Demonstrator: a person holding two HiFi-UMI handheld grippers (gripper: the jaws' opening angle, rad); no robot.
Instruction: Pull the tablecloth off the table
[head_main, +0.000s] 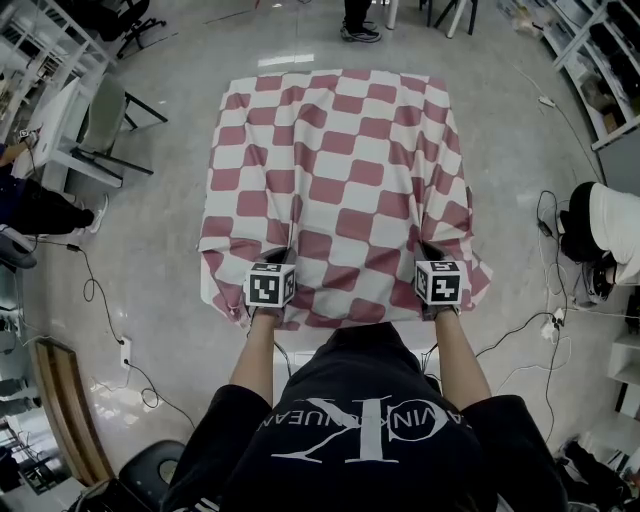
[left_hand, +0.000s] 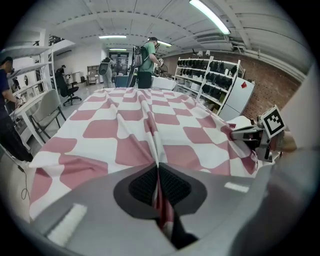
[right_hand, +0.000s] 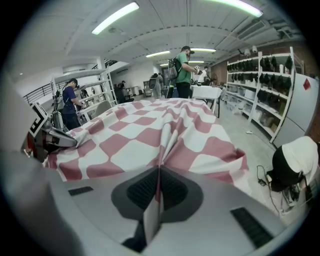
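Observation:
A red and white checked tablecloth (head_main: 335, 170) covers the whole table in the head view. At the cloth's near left edge my left gripper (head_main: 280, 250) is shut on a pinched fold of it. My right gripper (head_main: 428, 250) is shut on another fold at the near right edge. In the left gripper view the tablecloth (left_hand: 130, 120) runs in a ridge into the left gripper (left_hand: 158, 167), whose jaws are pressed together on it. The right gripper view shows the tablecloth (right_hand: 165, 125) gathered the same way into the right gripper (right_hand: 159, 170). The table itself is hidden under the cloth.
A chair (head_main: 105, 125) and a white desk (head_main: 50, 130) stand at the left. Cables (head_main: 545, 320) lie on the floor at the right, next to a black and white bag (head_main: 600, 235). A person (right_hand: 183, 70) stands beyond the far end. Shelving (left_hand: 215, 77) lines the right side.

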